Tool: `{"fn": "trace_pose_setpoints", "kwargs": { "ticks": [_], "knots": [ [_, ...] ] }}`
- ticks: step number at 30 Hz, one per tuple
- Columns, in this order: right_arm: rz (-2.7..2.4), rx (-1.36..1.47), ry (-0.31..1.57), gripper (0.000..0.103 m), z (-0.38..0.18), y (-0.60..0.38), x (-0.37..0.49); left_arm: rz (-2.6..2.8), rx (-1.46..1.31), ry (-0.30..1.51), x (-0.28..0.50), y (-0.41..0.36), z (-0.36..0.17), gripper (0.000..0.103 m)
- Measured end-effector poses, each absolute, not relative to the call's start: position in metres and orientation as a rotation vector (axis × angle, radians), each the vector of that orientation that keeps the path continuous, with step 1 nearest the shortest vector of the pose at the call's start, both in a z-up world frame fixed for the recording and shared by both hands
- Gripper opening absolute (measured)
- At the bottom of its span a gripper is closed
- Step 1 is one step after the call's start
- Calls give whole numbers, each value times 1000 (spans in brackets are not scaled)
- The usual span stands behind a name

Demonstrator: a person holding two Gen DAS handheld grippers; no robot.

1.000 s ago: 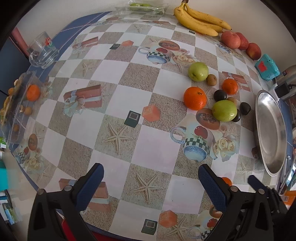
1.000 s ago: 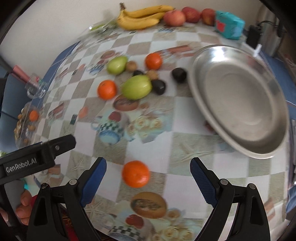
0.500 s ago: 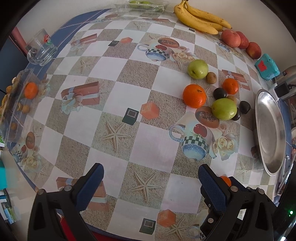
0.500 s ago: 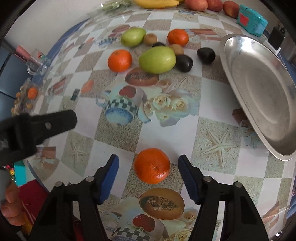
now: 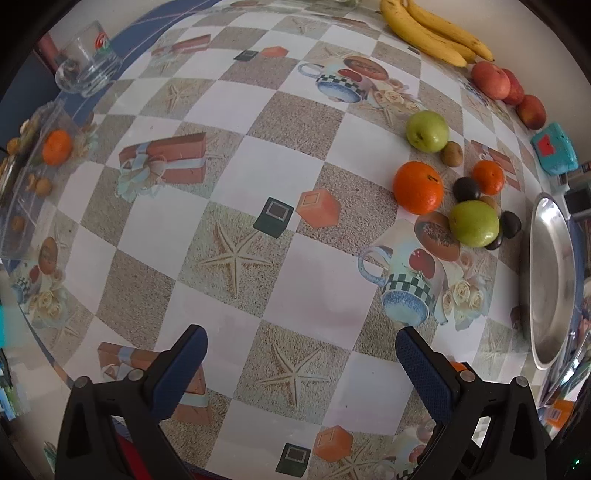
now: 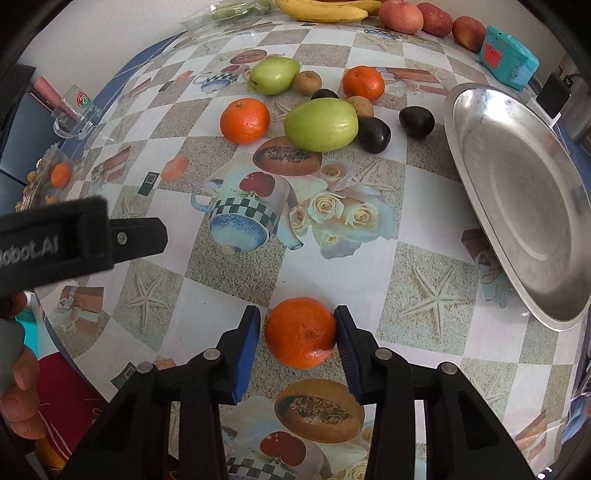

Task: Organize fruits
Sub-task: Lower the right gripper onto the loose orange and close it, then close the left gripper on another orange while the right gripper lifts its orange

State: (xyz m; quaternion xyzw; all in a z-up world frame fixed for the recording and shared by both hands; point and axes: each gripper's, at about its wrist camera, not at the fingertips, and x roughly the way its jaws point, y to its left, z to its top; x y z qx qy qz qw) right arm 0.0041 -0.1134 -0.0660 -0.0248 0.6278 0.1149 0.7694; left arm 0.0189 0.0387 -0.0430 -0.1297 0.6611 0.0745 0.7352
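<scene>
An orange [image 6: 300, 338] lies on the patterned tablecloth between the blue pads of my right gripper [image 6: 297, 314]. Its jaws are closing: the right pad touches the orange, while a thin gap shows at the left pad. My left gripper [image 5: 301, 336] hangs open over bare tablecloth, pointing down, with nothing between its fingers. Its black body [image 6: 74, 236] appears at the left of the right wrist view. Further back lies a cluster of fruit: two green apples [image 6: 320, 125], two oranges [image 6: 245, 121], dark plums [image 6: 373, 134] and brown kiwis [image 6: 307, 81]. A silver plate [image 6: 517, 177] stands empty at the right.
Bananas [image 5: 432, 33] and red apples [image 5: 491, 79] lie along the far wall, beside a teal box [image 5: 554, 147]. A glass mug [image 5: 86, 66] and a clear plastic tray [image 5: 22, 177] with a small orange sit at the left edge. A person's hand [image 6: 22, 391] shows at lower left.
My right gripper came down over the lone orange and its jaws narrowed from wide apart to close on either side of it. The left gripper sank slightly toward the table.
</scene>
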Motion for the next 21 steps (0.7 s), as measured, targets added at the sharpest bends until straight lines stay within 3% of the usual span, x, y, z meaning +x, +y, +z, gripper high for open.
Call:
{"fn": "trace_pose_setpoints", "kwargs": {
  "ticks": [21],
  "knots": [
    [177, 55, 1222, 38, -33, -146, 23, 0, -416, 1270, 67, 45, -31, 103]
  ]
}}
